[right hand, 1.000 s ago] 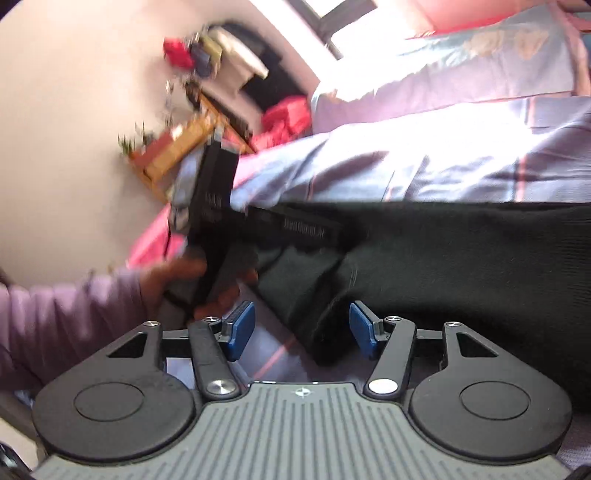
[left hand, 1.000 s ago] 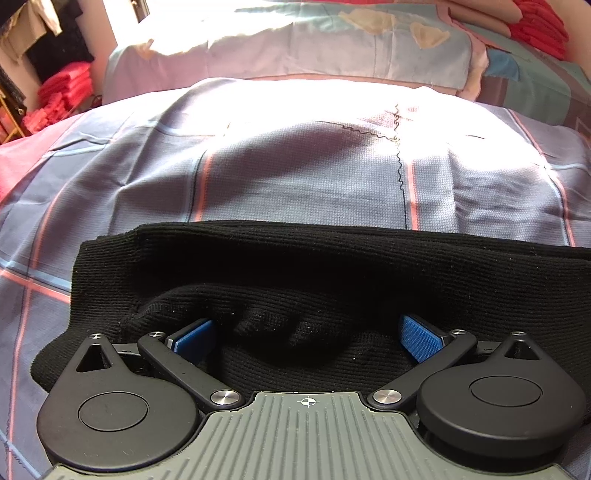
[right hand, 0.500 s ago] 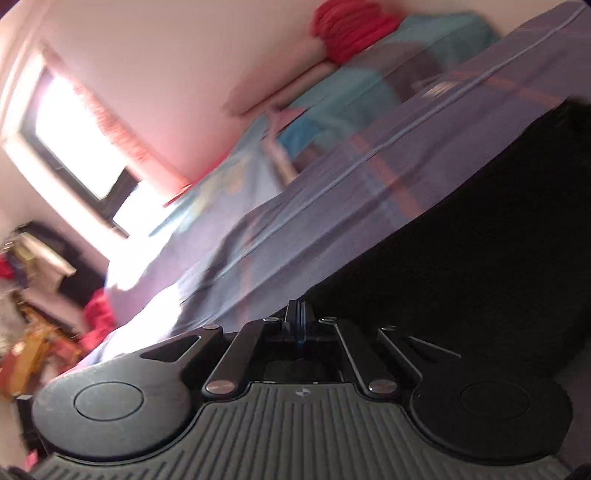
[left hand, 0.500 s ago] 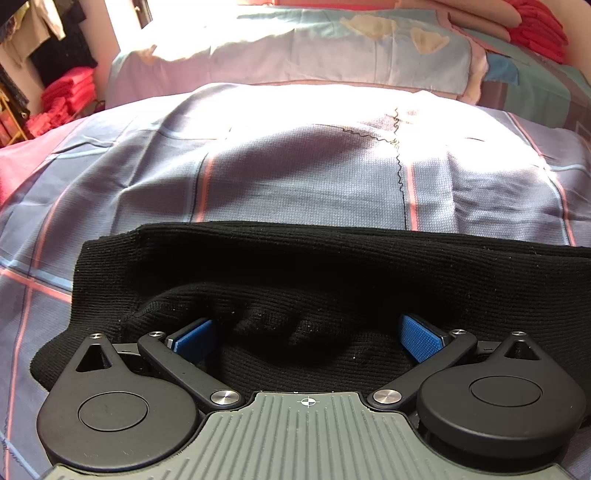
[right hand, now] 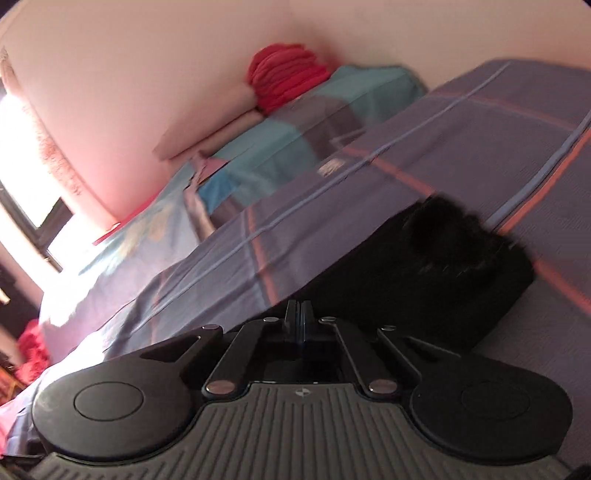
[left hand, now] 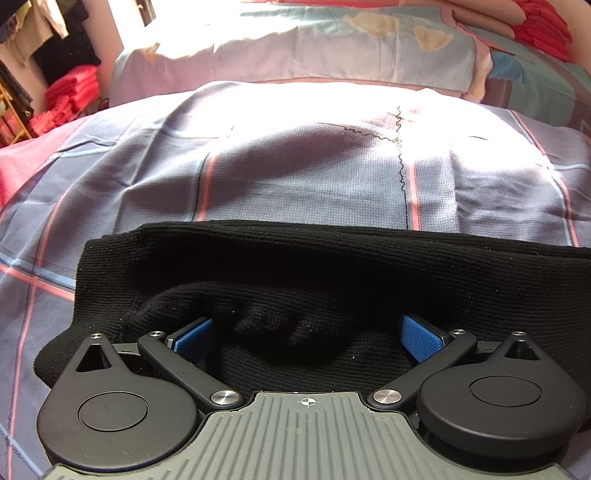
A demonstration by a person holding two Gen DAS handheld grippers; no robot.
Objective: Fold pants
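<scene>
Black knit pants [left hand: 332, 266] lie across the checked bedsheet [left hand: 295, 177]. In the left wrist view my left gripper [left hand: 306, 334] is open, its blue pads [left hand: 421, 338] wide apart with bunched black fabric lying between them. In the right wrist view the pants [right hand: 436, 280] run off to the right, ending in a blurred bunched end. My right gripper [right hand: 299, 314] is shut at the pants' near edge; I cannot tell whether fabric is pinched between its fingers.
Pillows [left hand: 314, 44] and folded red cloth [left hand: 543, 22] lie at the head of the bed. Red folded cloth [left hand: 70, 96] and hanging clothes sit at the left. A pink wall [right hand: 184, 74] and a window [right hand: 29, 155] show in the right wrist view.
The right gripper went from open to shut and swung from facing the left gripper and hand to looking along the pants toward the wall. The left gripper stayed still.
</scene>
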